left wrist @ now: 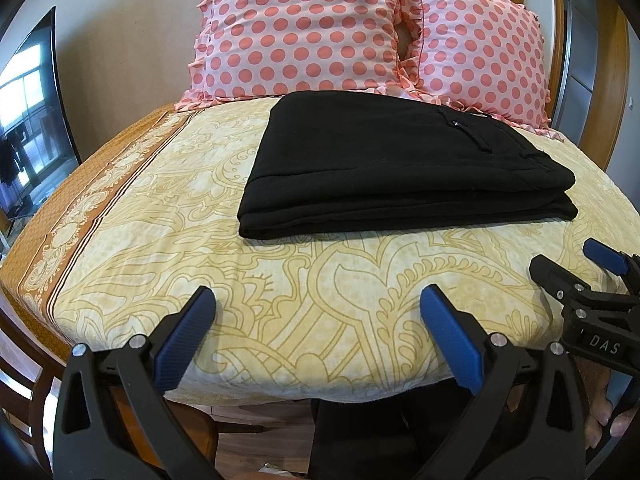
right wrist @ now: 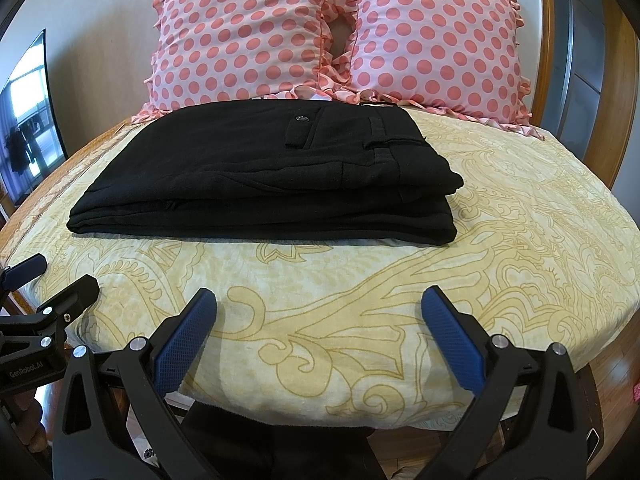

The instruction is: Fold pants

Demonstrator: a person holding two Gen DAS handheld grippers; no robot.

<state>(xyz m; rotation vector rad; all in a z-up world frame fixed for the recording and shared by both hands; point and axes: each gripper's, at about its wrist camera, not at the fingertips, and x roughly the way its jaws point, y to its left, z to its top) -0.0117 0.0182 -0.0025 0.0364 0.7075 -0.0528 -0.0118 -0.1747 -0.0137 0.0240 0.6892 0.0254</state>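
Note:
The black pants [left wrist: 400, 168] lie folded in a flat stack on the yellow patterned bed sheet [left wrist: 200, 240], just in front of the pillows. They also show in the right wrist view [right wrist: 264, 176], with a back pocket button on top. My left gripper [left wrist: 318, 300] is open and empty, held over the bed's near edge, well short of the pants. My right gripper [right wrist: 320, 300] is open and empty too, beside the left one, over the near edge. Each gripper shows at the side of the other's view.
Two pink polka-dot pillows [left wrist: 304, 28] [right wrist: 436, 36] lean against the wooden headboard behind the pants. A dark TV screen [left wrist: 28, 120] stands at the left. The bed's orange border [left wrist: 60, 248] runs along the left side. Wooden floor lies below the near edge.

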